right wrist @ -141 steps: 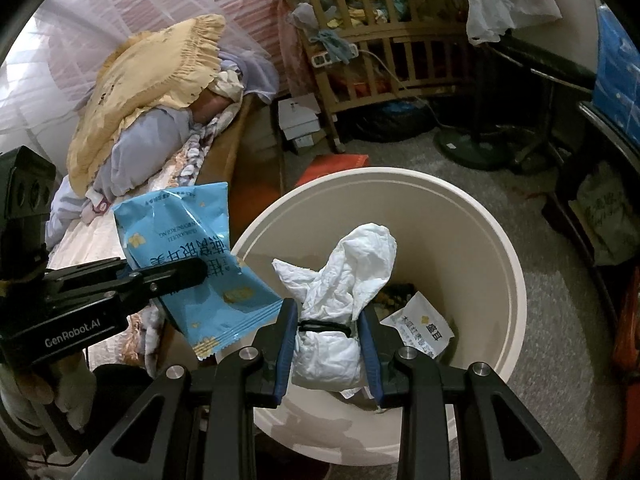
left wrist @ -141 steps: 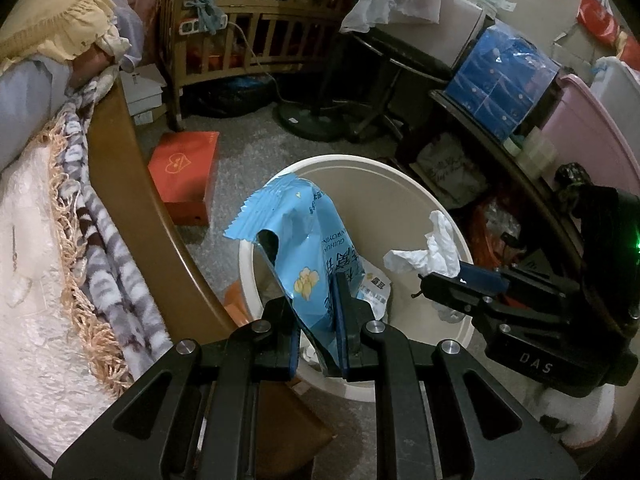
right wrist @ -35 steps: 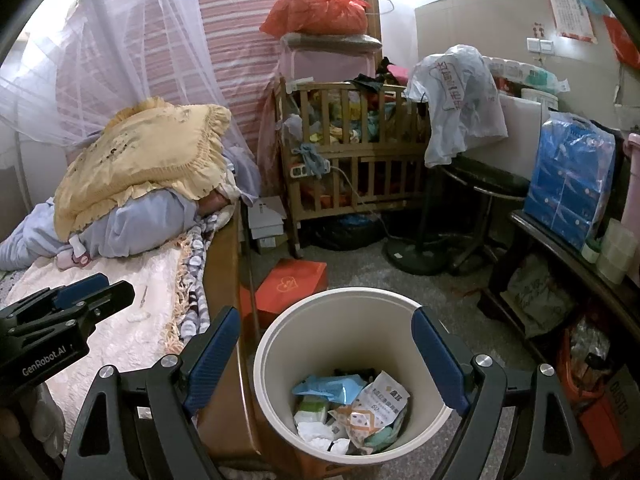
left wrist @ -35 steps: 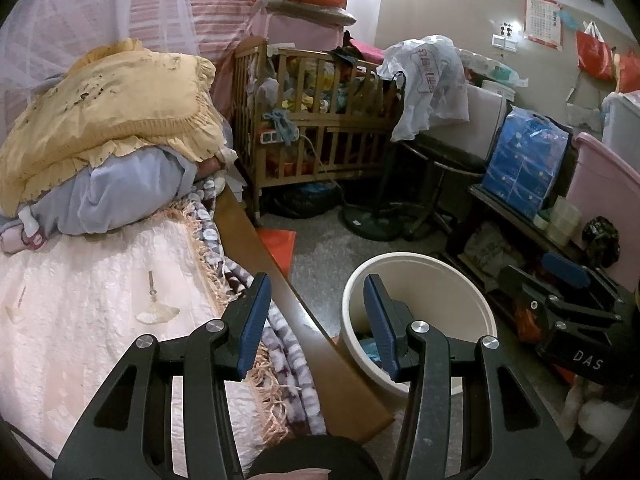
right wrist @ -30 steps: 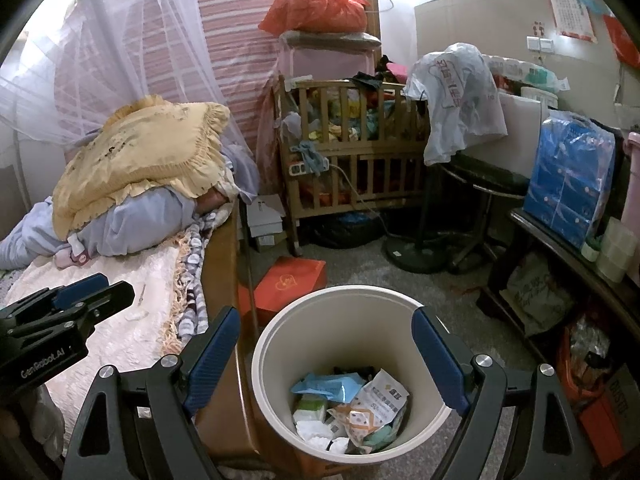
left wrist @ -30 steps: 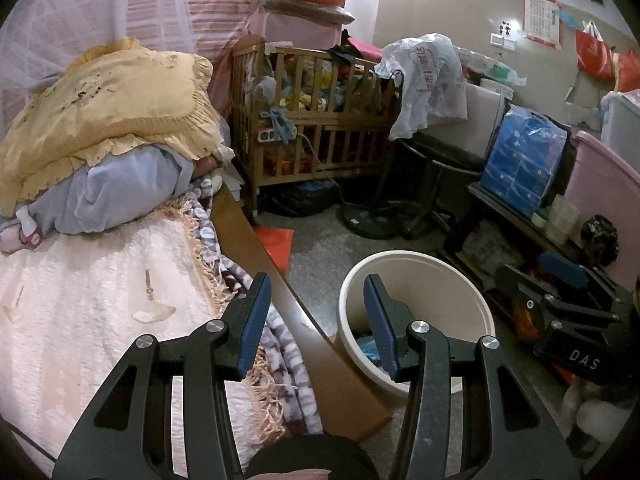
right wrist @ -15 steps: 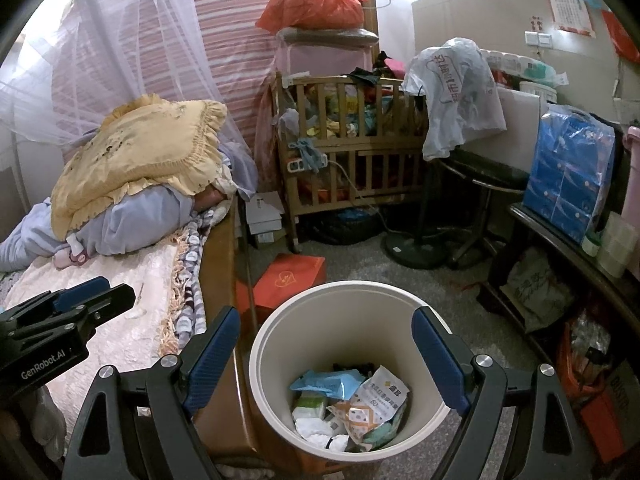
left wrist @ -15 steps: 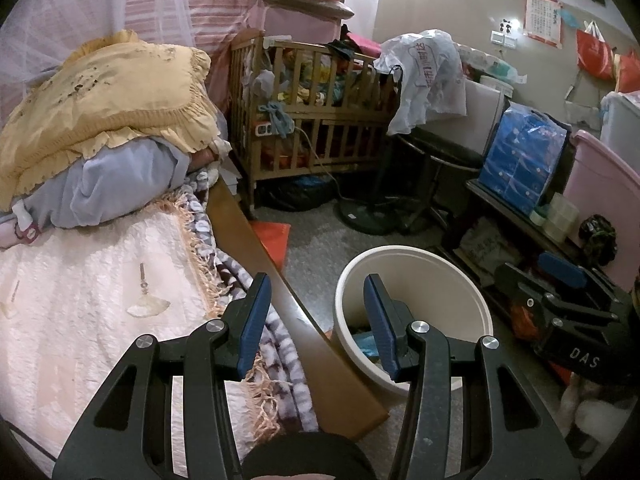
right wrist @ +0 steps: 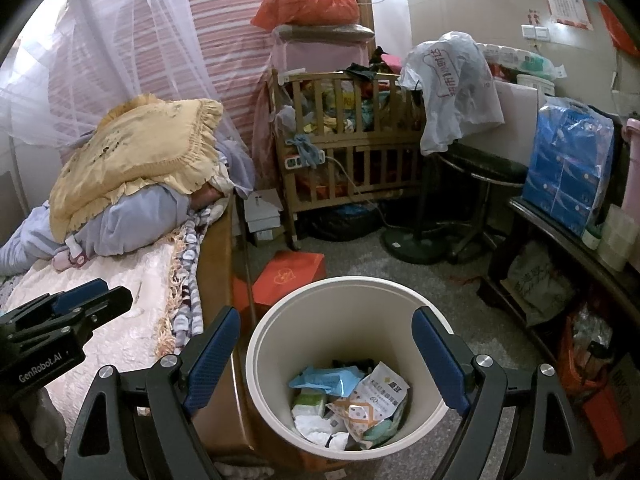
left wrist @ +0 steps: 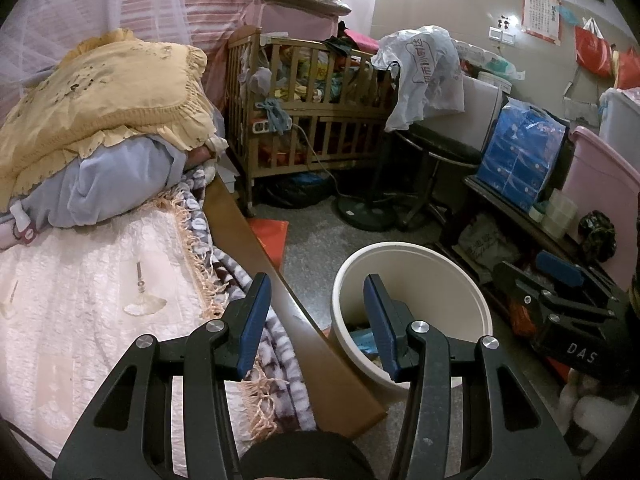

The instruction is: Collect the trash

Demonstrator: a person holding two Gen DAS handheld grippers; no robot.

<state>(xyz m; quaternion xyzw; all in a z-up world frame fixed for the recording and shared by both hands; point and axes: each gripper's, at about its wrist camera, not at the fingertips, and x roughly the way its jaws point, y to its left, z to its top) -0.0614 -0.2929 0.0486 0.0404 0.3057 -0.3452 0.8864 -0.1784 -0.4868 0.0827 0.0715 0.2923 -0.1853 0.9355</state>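
Note:
A cream round trash bin stands on the floor beside the bed; its rim also shows in the left wrist view. Inside lie a blue snack wrapper, a white printed packet and crumpled white tissue. My right gripper hangs open above the bin, its blue pads wide apart and empty. My left gripper is open too, with nothing between its pads, over the wooden bed rail just left of the bin. Each gripper shows at the edge of the other's view.
A bed with a white cover, yellow pillow and bluish bundle fills the left. A wooden crib, red box, black stool, blue pack and cluttered low shelf ring the grey floor.
Since several seconds ago both grippers let go of the blue wrapper and the tissue, which now lie in the bin, and pulled back and up. Over the last second nothing visibly moved.

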